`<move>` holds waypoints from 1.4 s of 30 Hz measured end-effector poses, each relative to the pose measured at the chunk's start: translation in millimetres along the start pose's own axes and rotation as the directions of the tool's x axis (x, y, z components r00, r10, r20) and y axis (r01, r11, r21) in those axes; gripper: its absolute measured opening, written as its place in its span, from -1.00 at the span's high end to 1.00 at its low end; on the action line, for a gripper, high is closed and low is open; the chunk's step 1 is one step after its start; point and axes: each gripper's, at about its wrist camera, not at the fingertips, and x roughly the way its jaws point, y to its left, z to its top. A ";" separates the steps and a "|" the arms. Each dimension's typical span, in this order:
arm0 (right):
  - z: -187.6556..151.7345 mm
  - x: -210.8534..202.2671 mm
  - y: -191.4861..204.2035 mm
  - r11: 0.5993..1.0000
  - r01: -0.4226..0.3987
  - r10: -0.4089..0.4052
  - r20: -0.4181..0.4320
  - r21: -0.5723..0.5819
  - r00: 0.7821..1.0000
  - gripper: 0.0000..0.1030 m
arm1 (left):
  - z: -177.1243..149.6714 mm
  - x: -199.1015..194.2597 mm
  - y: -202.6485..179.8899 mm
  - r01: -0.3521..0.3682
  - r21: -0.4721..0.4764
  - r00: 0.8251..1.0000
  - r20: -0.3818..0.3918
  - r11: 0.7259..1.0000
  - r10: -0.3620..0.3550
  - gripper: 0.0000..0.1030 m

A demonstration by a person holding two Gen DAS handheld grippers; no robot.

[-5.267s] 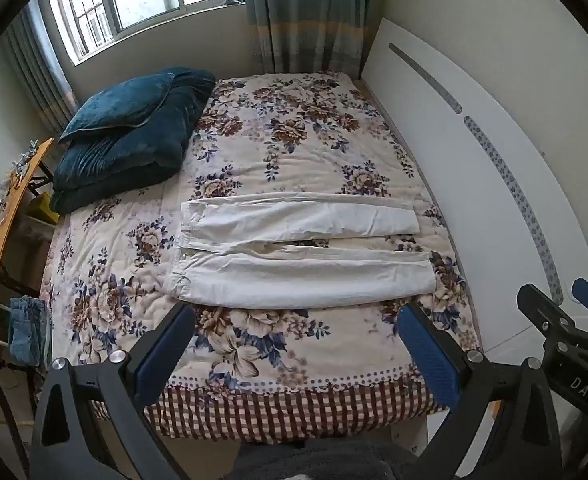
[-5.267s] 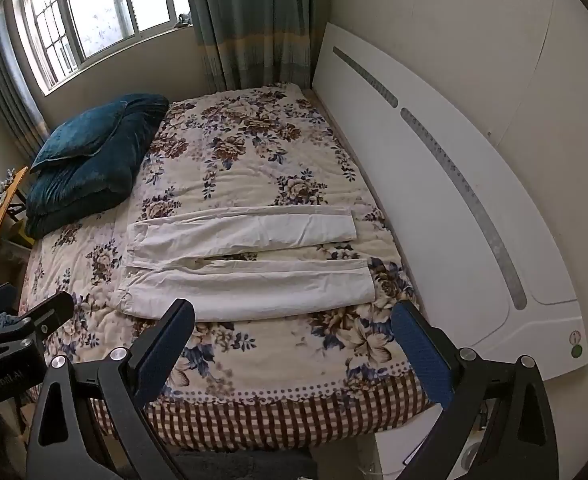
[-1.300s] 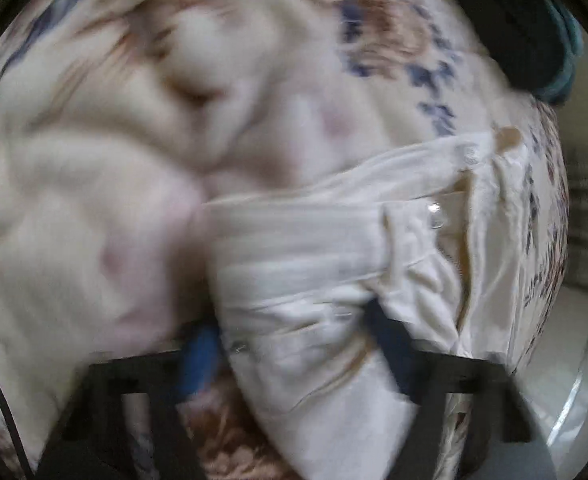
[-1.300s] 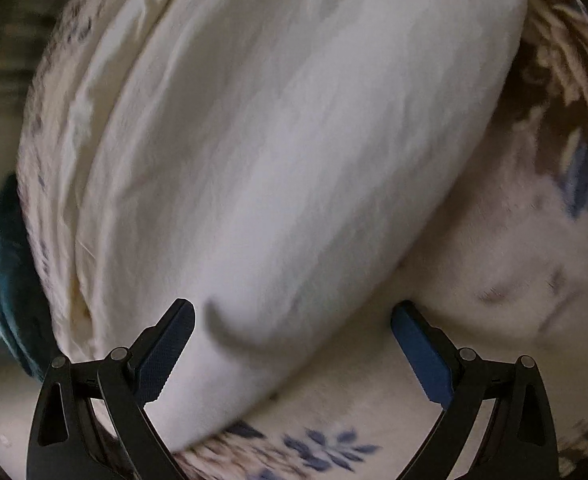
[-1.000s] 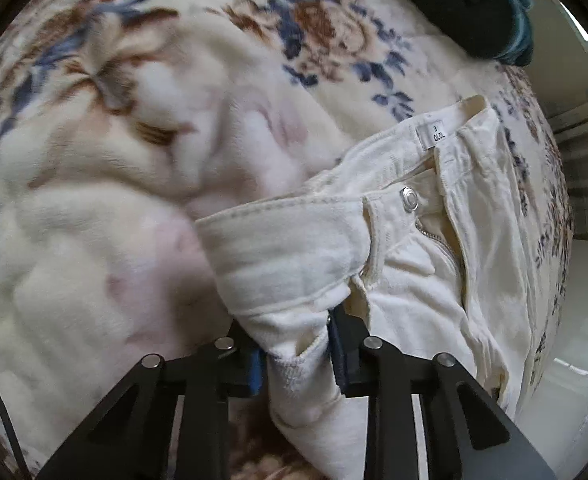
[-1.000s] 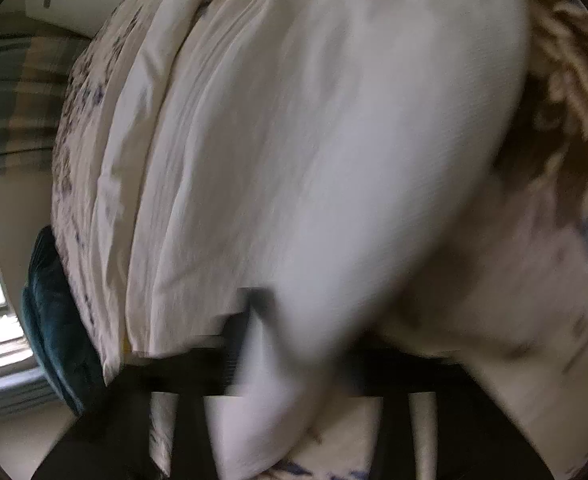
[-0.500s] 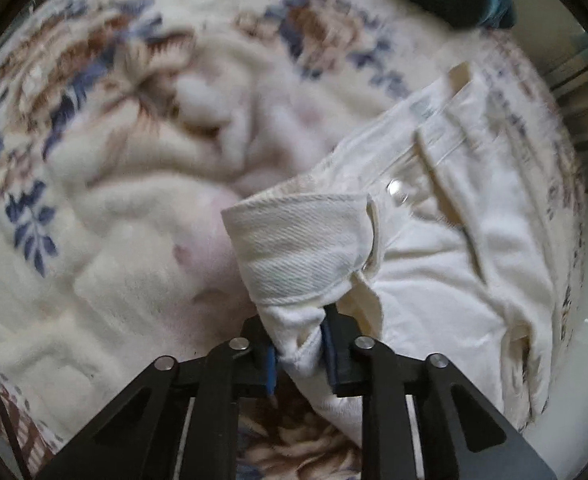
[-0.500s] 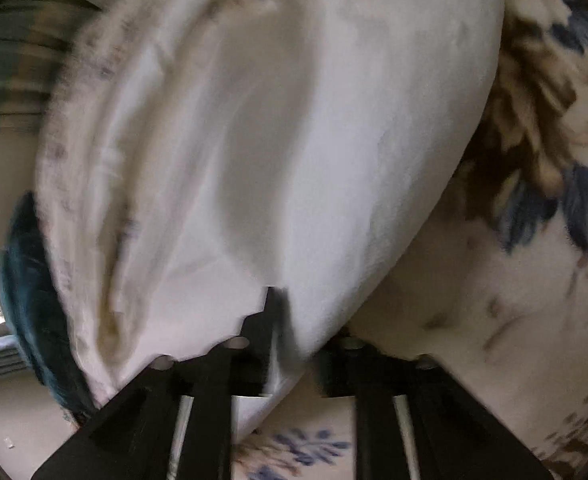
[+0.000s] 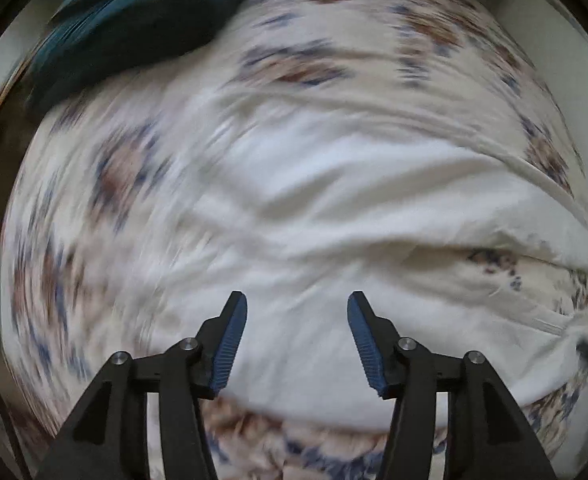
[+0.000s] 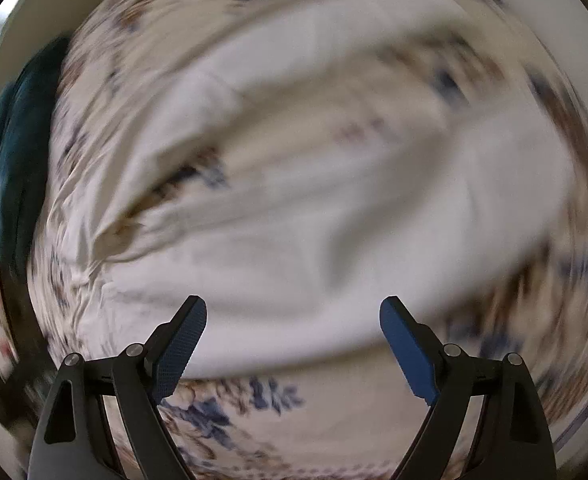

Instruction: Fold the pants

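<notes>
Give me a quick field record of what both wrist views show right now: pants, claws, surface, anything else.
pants: white pants lying rumpled on the bed, one leg brought over beside the other; a gap of quilt shows between the legs
left claw: left claw jaws opening, nothing between the pads, above the pants
right claw: right claw jaws opening, wide apart, no cloth held
surface: floral quilt
other: dark teal pillow at the far side of the bed
image quality: both views motion-blurred
</notes>
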 end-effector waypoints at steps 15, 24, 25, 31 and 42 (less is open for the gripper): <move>244.4 125.1 201.3 0.555 0.254 -0.408 0.006 -0.792 0.913 -0.76 | 188.0 182.5 -128.6 0.001 0.764 0.967 -0.165 0.645 0.195 0.00; 277.8 174.5 208.0 0.514 0.165 -0.438 -0.092 -0.842 0.894 -0.74 | 186.1 242.3 -118.6 0.168 0.782 0.924 -0.338 0.601 0.182 -0.18; 276.8 177.9 205.3 0.514 0.145 -0.435 -0.112 -0.845 0.893 -0.65 | 185.8 244.3 -118.5 0.177 0.780 0.923 -0.343 0.600 0.174 -0.17; 251.2 161.6 200.0 0.498 0.095 -0.376 -0.116 -0.862 0.919 0.64 | 184.7 229.0 -107.1 0.218 0.740 0.938 -0.339 0.636 0.072 0.80; 190.2 48.0 145.8 0.553 0.105 -0.196 -0.006 -0.826 0.981 0.90 | 125.6 140.0 -61.9 0.139 0.660 0.990 -0.118 0.738 -0.082 0.93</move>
